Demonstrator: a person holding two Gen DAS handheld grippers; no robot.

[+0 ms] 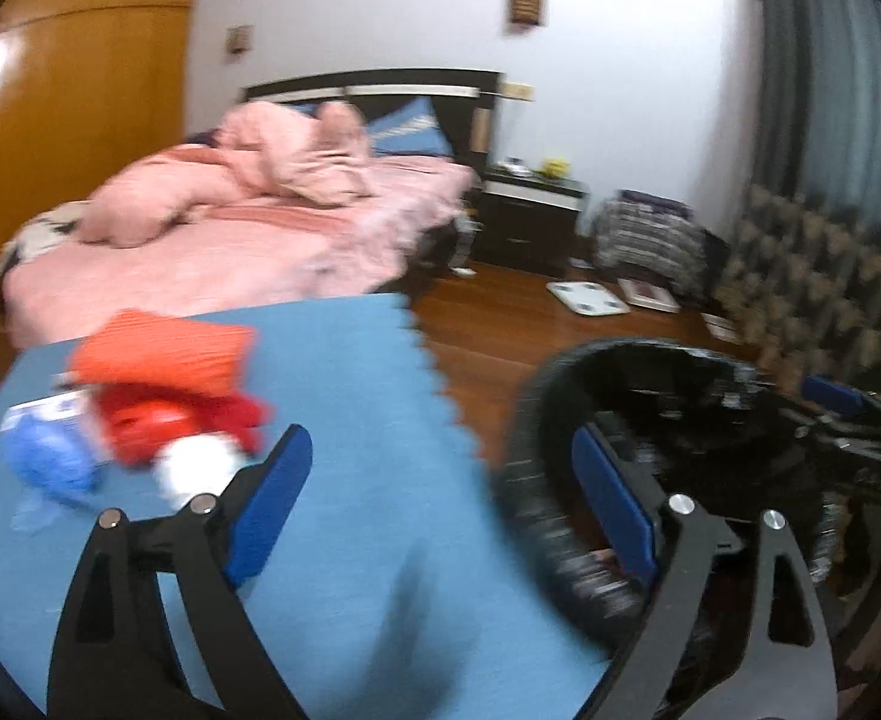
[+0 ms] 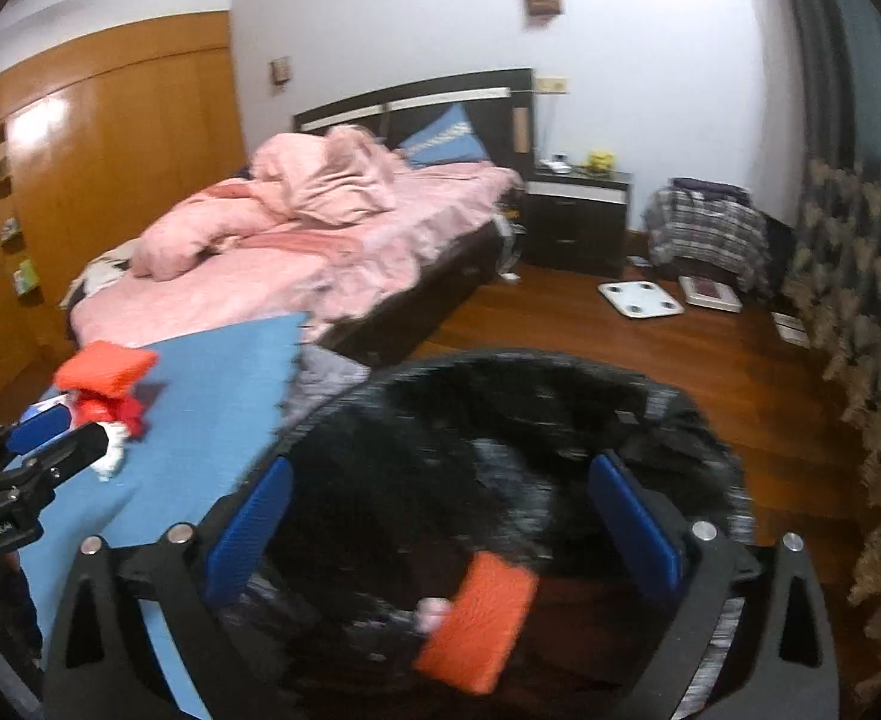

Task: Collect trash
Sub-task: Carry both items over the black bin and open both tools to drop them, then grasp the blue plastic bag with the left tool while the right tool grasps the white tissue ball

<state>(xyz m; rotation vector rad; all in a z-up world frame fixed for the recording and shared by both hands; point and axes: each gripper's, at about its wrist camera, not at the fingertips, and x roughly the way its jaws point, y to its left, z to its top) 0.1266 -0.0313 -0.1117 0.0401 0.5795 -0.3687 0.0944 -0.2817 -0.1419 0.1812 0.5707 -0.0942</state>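
A pile of trash lies on the blue cloth [image 1: 344,420]: an orange packet [image 1: 164,351], a red wrapper [image 1: 176,420], a white crumpled piece [image 1: 197,465] and a blue crumpled piece [image 1: 47,459]. My left gripper [image 1: 440,498] is open and empty, right of the pile. A black-lined bin [image 2: 500,420] stands right of the cloth. My right gripper [image 2: 440,516] is open above the bin's mouth. An orange packet [image 2: 479,621] is inside the bin, below the open fingers and free of them. The pile also shows in the right wrist view [image 2: 104,384].
A bed with pink bedding [image 2: 296,240] stands behind the cloth. A dark nightstand [image 2: 578,222], a white scale [image 2: 638,298] and a checked bundle [image 2: 710,228] sit on the wooden floor. A patterned curtain [image 2: 860,312] hangs at the right.
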